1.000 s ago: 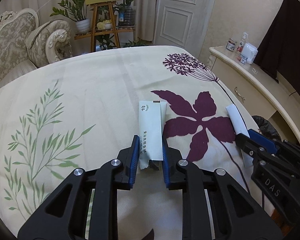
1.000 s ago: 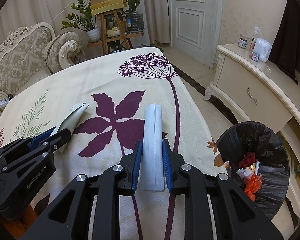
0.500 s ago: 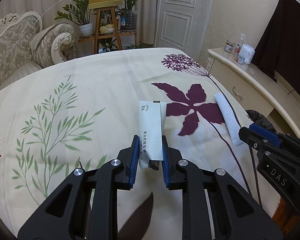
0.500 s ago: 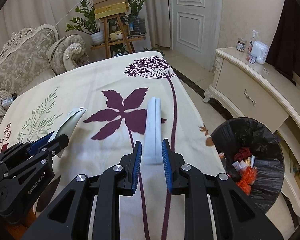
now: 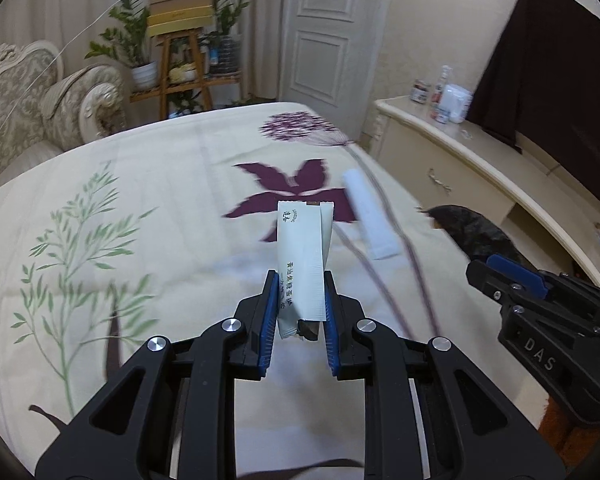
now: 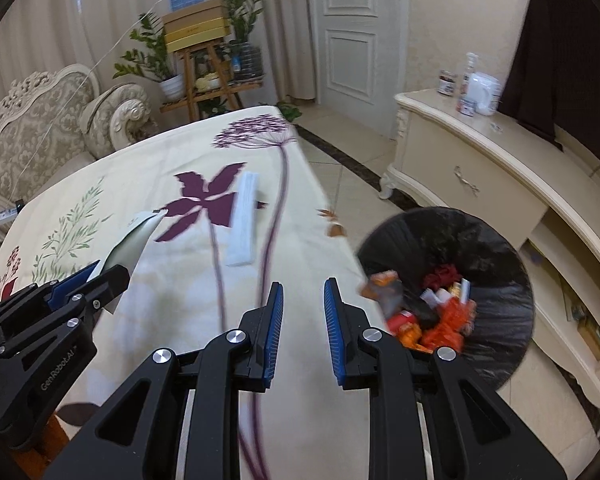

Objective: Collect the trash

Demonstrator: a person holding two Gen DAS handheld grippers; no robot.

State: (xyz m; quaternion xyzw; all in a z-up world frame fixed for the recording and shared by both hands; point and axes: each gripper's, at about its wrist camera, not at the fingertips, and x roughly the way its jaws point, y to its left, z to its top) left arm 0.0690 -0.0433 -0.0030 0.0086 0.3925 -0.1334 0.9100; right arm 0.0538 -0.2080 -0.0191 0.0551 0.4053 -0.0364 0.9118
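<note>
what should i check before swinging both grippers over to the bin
1. Sachet pinched by the left gripper: ok, both pads press on it.
2. Right gripper carrying trash: not ok, its jaws are narrow with nothing between them.
3. White packet collected: not ok, it lies on the tablecloth ahead of the right gripper.
4. Bin open: ok, the black liner gapes beside the table edge.
5. Room left in the bin: probably ok, trash covers only the bottom.

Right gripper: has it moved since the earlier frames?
Yes. The right gripper has drawn back off the white packet, leaving it behind, and shifted toward the trash bin.
</note>
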